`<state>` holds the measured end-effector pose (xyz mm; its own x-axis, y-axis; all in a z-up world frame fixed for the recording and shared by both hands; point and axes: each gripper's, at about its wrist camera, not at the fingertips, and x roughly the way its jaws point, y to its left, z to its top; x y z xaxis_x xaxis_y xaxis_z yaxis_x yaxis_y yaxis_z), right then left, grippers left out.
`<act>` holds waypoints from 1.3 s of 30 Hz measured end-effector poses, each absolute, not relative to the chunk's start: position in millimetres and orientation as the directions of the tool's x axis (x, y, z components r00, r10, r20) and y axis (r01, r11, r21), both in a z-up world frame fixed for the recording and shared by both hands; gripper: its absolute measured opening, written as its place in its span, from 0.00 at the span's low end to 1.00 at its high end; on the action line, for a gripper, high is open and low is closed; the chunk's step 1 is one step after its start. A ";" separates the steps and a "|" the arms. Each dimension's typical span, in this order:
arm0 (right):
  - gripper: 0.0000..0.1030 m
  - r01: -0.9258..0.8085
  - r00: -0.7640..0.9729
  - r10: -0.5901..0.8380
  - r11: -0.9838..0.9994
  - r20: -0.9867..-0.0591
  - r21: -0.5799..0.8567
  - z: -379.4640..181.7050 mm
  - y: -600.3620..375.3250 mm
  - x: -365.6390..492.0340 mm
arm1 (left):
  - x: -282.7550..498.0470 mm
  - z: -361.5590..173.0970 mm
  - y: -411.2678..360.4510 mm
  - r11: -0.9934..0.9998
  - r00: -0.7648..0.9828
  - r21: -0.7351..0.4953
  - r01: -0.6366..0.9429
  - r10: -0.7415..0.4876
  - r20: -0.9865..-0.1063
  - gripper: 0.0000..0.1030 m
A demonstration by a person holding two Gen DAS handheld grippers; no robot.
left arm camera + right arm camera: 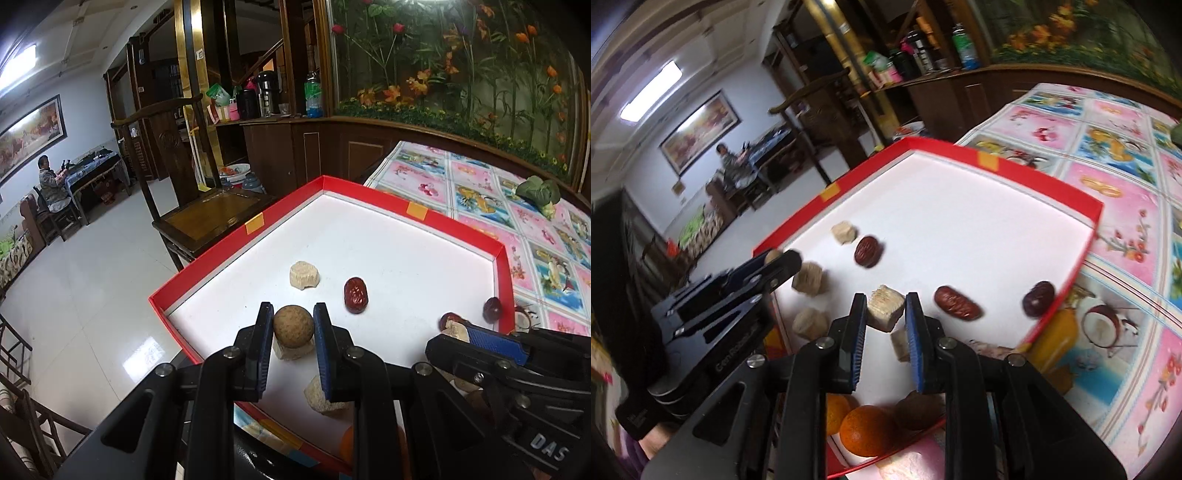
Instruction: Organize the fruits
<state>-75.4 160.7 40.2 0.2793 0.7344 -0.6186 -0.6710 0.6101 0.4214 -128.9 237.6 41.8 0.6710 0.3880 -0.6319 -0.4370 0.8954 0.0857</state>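
Left hand-held gripper (293,328) clamps brown ball (293,326) — above tray (369,192) (red-rimmed).

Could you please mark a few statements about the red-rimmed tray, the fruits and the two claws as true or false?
1. The left claw grips a round tan-brown ball-shaped fruit. True.
2. The right claw is empty. False: it is shut on a pale beige ridged cube.
3. The white tray with the red rim lies on a floral patterned tablecloth. True.
4. A dark red wrinkled date lies on the tray floor. True.
5. Two round orange fruits sit at the tray's far corner. False: they lie near the camera, beneath the right claw.
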 end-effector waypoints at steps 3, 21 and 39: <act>0.23 -0.698 0.269 0.747 0.586 -0.608 0.411 41.0 163.8 -79.7 | -129.8 39.3 240.6 0.890 0.655 0.090 -0.447 0.394 -0.645 0.26; 0.55 -0.680 0.342 0.766 0.601 -0.544 0.419 52.7 132.1 -75.2 | -154.6 48.2 222.0 0.889 0.665 0.104 -0.446 0.406 -0.627 0.74; 0.67 -0.607 0.551 0.673 0.729 -0.493 0.318 69.7 94.0 -93.9 | -193.4 76.7 200.0 0.891 0.721 0.098 -0.443 0.419 -0.552 0.81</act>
